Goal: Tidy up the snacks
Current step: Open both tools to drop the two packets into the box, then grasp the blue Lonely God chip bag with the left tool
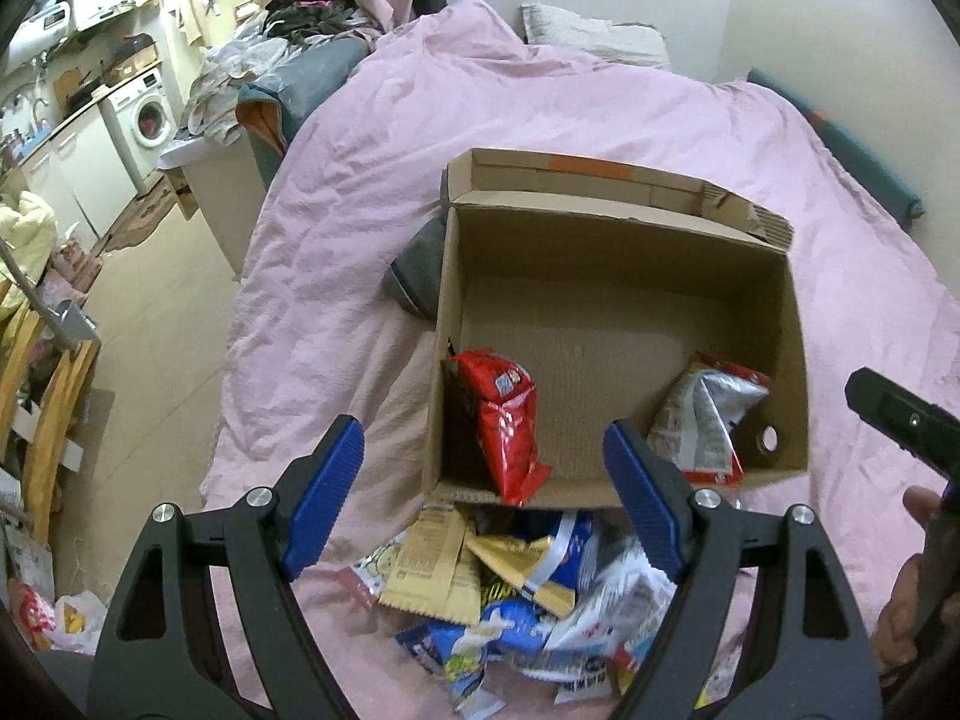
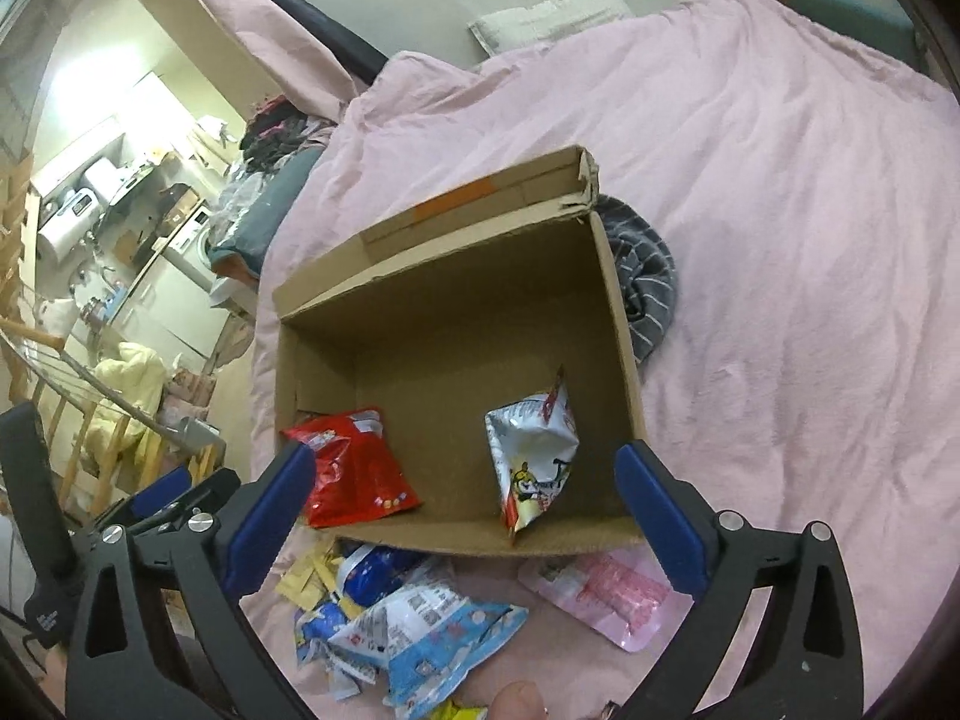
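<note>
An open cardboard box (image 1: 600,228) (image 2: 450,300) sits on the pink bed. Inside it, a red snack bag (image 1: 504,420) (image 2: 354,468) leans at the left wall and a silver-white snack bag (image 1: 702,420) (image 2: 534,450) stands at the right. A loose pile of snack packets (image 1: 510,588) (image 2: 408,618) lies in front of the box, with a pink packet (image 2: 606,594) to its right. My left gripper (image 1: 483,438) hovers open above the box's near edge, holding nothing. My right gripper (image 2: 465,462) is open wide and empty above the same edge.
A grey striped cloth (image 2: 648,282) (image 1: 414,276) lies against the box. The pink duvet (image 1: 600,108) spreads around it, with a pillow (image 1: 588,36) at the wall. The bed's edge and tiled floor (image 1: 162,330) are to the left, with a washing machine (image 1: 147,114) beyond.
</note>
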Demonstrator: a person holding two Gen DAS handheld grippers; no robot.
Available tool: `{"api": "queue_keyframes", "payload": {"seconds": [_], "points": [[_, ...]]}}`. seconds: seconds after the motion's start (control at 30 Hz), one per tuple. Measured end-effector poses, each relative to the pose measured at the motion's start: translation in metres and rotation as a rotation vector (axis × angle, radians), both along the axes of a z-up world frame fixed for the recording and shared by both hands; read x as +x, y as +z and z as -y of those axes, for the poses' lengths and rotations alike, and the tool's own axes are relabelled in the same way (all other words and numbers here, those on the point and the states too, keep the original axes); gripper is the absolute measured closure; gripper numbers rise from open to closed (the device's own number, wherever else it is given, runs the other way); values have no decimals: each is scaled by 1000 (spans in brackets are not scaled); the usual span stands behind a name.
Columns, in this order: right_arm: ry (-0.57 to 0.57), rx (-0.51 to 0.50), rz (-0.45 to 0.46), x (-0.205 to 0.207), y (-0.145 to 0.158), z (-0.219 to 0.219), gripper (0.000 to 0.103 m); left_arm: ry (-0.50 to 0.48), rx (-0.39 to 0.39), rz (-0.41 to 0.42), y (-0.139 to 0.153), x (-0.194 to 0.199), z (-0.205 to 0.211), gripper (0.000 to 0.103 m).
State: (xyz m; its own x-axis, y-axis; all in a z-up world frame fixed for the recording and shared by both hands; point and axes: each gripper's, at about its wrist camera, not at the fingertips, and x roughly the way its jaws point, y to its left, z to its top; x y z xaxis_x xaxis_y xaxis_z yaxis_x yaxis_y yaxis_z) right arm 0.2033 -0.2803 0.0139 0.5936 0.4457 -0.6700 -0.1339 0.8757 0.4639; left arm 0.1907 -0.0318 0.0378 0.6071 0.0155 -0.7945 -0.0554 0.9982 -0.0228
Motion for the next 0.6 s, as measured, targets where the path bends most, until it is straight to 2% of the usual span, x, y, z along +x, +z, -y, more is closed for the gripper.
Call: {"api": "queue_keyframes", "payload": {"seconds": [0.13, 0.3, 0.5, 0.6], "points": [[18, -51, 6, -19, 0, -8, 1, -22, 12, 26, 3, -22, -8, 23], [31, -40, -7, -36, -3, -10, 1, -27, -24, 16, -1, -42, -21, 23], [-2, 60, -120, -42, -27, 1, 1, 21, -65, -45, -14, -54, -42, 23], [1, 111, -170, -50, -38, 5, 1, 40, -88, -99, -29, -54, -51, 23]]}}
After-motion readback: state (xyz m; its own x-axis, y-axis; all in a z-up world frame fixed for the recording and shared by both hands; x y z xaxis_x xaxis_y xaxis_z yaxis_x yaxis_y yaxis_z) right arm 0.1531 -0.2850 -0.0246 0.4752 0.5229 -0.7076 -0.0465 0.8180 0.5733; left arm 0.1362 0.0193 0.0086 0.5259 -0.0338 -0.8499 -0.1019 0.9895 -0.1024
